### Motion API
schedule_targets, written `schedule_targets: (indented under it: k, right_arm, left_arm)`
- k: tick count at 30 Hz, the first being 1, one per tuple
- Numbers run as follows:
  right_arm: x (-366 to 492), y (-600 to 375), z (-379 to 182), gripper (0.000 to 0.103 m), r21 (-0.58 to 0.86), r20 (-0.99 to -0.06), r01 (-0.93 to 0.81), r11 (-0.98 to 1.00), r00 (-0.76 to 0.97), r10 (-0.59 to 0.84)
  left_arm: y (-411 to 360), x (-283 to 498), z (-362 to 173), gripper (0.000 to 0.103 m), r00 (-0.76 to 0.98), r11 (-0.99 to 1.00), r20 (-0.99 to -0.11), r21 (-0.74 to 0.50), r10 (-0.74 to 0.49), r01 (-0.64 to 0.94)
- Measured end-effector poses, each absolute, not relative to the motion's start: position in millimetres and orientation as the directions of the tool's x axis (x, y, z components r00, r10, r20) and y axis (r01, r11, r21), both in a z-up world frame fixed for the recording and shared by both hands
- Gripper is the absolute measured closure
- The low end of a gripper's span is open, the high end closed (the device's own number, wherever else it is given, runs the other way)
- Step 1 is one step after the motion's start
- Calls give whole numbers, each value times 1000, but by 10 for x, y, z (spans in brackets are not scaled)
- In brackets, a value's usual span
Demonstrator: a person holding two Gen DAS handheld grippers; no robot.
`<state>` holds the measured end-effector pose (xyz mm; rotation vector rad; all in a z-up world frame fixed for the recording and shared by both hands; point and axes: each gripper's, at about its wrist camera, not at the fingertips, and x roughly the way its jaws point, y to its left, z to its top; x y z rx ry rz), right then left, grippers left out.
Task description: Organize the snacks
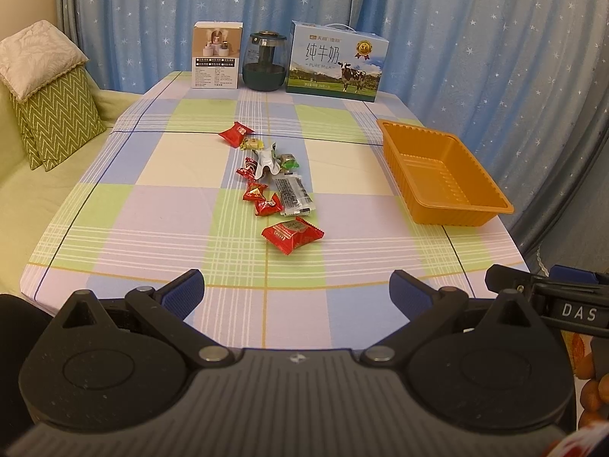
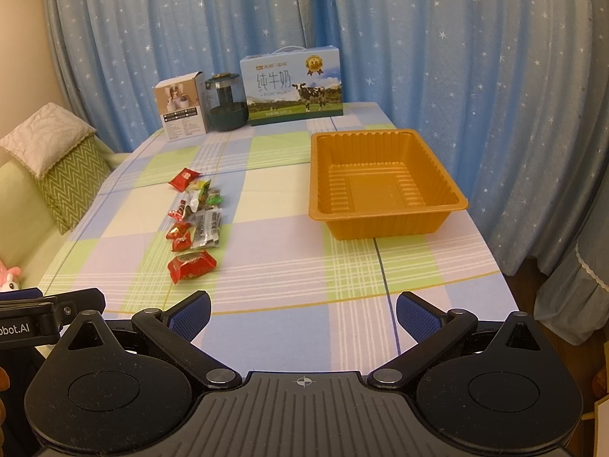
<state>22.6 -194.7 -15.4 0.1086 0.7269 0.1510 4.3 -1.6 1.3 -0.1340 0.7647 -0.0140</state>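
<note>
Blue star-print curtains (image 1: 456, 38), table under a pastel checked cloth (image 1: 160, 228), green sofa (image 1: 23, 190) with cushions (image 1: 57, 129)

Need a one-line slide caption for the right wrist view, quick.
Open right gripper faces an empty orange tray; wrapped snacks lie scattered on the checked tablecloth.

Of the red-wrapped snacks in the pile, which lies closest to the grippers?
The large red packet at the near end of the snack row, the biggest red one, lying alone in front of the two small red candies. Both grippers, left and right, are open and empty.
</note>
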Motion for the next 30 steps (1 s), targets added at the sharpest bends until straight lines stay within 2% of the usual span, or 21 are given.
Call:
schedule_targets:
  k: [16,25,28,30]
  right_arm:
    - [224,-1969,-173,0,153,-653,-100,983,737,176]
    - [228,-1931,-256,0,174,-623,-87,981,761,178]
    - [286,-1921,-324,0,176,-621,-87,981,763,179]
    - [334,-1925,-368,1,181,-621,-89,979,762,184]
  left_arm:
    - [-31,33,-7,0,721,990,-689,-137,-71,-33]
    - [50,138,-70,0,716,988,-691,-153,-98,-13]
    - [94,244,-139,3,707,990,-699,-144,-105,5]
    - [129,346,-203,8,694,988,-709,-150,-126,26]
